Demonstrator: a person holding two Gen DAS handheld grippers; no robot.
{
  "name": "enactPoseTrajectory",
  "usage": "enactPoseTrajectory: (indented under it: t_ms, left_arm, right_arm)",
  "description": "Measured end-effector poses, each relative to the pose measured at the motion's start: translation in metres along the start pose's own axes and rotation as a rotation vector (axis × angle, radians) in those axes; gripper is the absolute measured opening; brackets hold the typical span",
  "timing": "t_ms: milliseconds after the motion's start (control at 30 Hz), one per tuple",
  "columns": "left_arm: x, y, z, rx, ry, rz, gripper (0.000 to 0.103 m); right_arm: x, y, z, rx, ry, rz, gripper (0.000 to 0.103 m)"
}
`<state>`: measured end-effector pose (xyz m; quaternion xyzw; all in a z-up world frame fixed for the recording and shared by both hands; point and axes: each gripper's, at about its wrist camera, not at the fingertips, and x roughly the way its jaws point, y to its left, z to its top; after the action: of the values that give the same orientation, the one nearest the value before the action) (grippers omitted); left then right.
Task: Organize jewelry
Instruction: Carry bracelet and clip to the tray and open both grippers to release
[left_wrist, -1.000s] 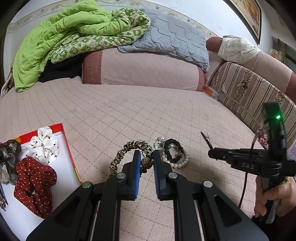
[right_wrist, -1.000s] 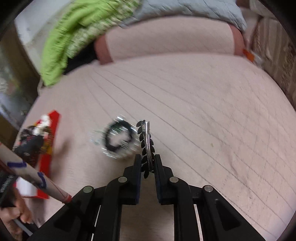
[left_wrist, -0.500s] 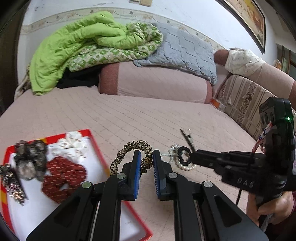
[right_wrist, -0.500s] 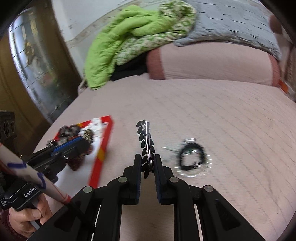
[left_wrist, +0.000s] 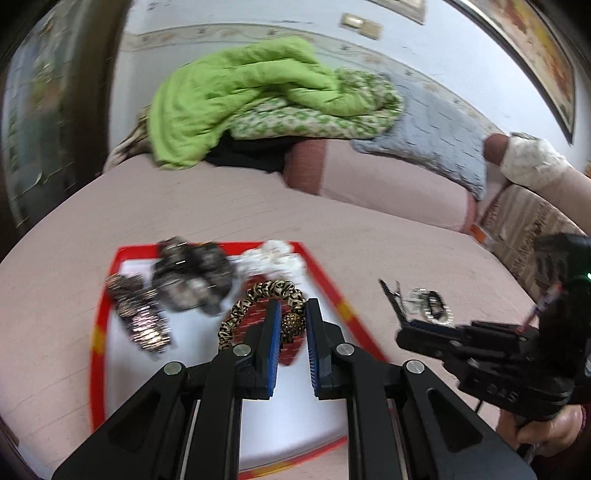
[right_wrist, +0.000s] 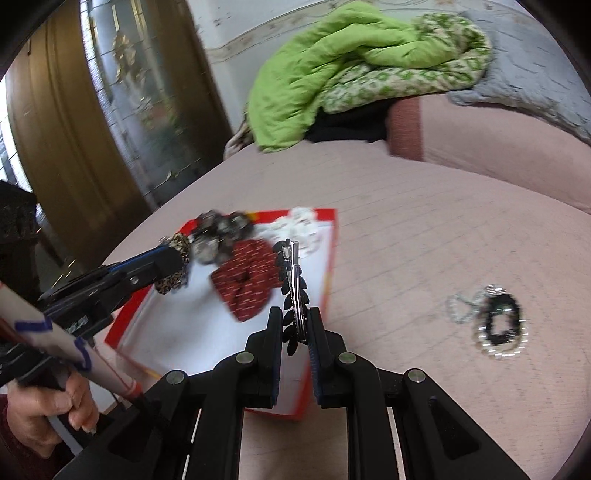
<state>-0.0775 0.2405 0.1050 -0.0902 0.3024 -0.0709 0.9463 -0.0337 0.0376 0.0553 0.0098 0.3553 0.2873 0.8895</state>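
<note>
A pink quilted bed (right_wrist: 424, 236) holds a shallow white tray with a red rim (right_wrist: 331, 254). Already lying in the tray are a red dotted scrunchie (right_wrist: 245, 282), a white one (right_wrist: 295, 227), a dark patterned one (left_wrist: 192, 273) and a beaded clip (left_wrist: 142, 317). The left gripper (left_wrist: 290, 325) is clamped on a leopard-print hair band (left_wrist: 258, 295), held above the tray. The right gripper (right_wrist: 293, 325) pinches a black leaf-shaped hair clip (right_wrist: 291, 288) over the tray's near right edge. Both pieces appear ready to be dropped. A black and pearl bracelet pile (right_wrist: 495, 321) lies on the bed well apart from the tray, apparently the last to collect. Bare white floor shows at the tray's near end; open bedding surrounds it.
</note>
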Motion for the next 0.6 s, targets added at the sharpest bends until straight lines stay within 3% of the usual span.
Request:
enactPoseTrajectory:
  t_ms: [233, 600]
  left_arm:
    - [0.015, 0.035, -0.007, -0.074, 0.072, 0.047, 0.013]
    - [0.038, 0.043, -0.008, -0.071, 0.127, 0.094, 0.013]
  right_arm:
    - [0.031, 0.022, -0.005, -0.008, 0.072, 0.032, 0.014]
    - [0.065, 0.001, -0.011, 0.08, 0.121, 0.017, 0.014]
